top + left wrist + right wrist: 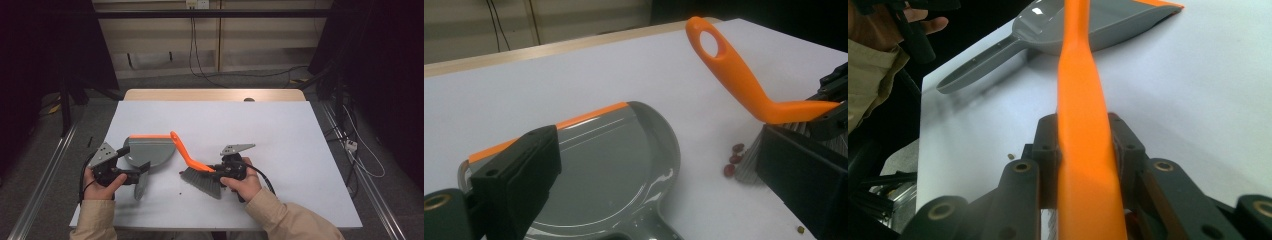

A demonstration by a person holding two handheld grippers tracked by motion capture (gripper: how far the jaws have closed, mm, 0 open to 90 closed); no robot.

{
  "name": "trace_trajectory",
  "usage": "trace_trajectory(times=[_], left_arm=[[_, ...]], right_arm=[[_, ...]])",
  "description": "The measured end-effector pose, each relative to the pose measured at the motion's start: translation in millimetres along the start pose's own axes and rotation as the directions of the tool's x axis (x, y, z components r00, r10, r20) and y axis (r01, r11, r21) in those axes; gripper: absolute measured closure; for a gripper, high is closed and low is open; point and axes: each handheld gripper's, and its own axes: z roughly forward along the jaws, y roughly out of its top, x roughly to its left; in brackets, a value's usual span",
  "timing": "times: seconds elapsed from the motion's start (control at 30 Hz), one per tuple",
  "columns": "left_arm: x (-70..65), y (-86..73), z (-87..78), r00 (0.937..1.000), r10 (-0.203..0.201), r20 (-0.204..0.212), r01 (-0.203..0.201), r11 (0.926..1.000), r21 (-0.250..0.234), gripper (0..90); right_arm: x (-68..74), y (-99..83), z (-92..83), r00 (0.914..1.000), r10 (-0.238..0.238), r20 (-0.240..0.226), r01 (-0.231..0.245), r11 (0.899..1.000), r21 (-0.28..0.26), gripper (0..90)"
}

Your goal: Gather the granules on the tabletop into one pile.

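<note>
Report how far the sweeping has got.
Done: the right hand-held gripper is clamped on the orange brush, and the grey dustpan lies flat beside it. In hand: bristles rest on the table near small red bits. Left: the pan looks empty, and the left hand-held gripper sits by its handle.

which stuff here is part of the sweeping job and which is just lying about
In the job:
- brush, clamped in the right tongs
- dustpan
- red crumbs by the bristles
- left tongs, open

Lying about:
- cables on the floor behind the table

Dim room, brightly lit table (280,150); glare on the dustpan (624,165), close foreground parts blurred.
</note>
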Motion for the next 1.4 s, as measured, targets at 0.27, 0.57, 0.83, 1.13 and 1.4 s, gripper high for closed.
trace_trajectory(times=[0.27, 0.57, 0.83, 1.13, 1.4], left_arm=[[-0.2, 0.7, -0.5, 1.0000, 0.003, 0.000, -0.003, 1.0000, 0.000, 4.4], [-0.3, 1.0, -0.6, 1.0000, 0.002, 0.000, -0.002, 1.0000, -0.002, 4.4], [1.2, 1.7, -4.8, 1.0000, -0.001, -0.009, 0.001, 0.9999, -0.016, 4.5], [1.9, 2.3, -6.1, 1.0000, 0.003, -0.009, -0.003, 0.9998, -0.017, 4.4], [1.5, 1.2, -4.5, 1.0000, 0.006, -0.005, -0.006, 0.9999, -0.011, 4.4]], right_arm=[[-2.6, -0.8, -8.0, 0.9999, 0.011, 0.009, -0.011, 1.000, -0.020, 71.3], [17.3, 9.2, -5.5, 0.9992, 0.030, -0.028, -0.033, 0.994, -0.101, 71.3], [42.3, 7.6, 29.3, 0.9927, 0.070, -0.098, -0.080, 0.992, -0.099, 71.3], [41.5, 4.6, 53.0, 0.9947, 0.096, -0.036, -0.098, 0.994, -0.046, 71.2], [26.4, 0.0, 36.4, 0.9924, 0.119, 0.029, -0.118, 0.991, -0.059, 71.0]])
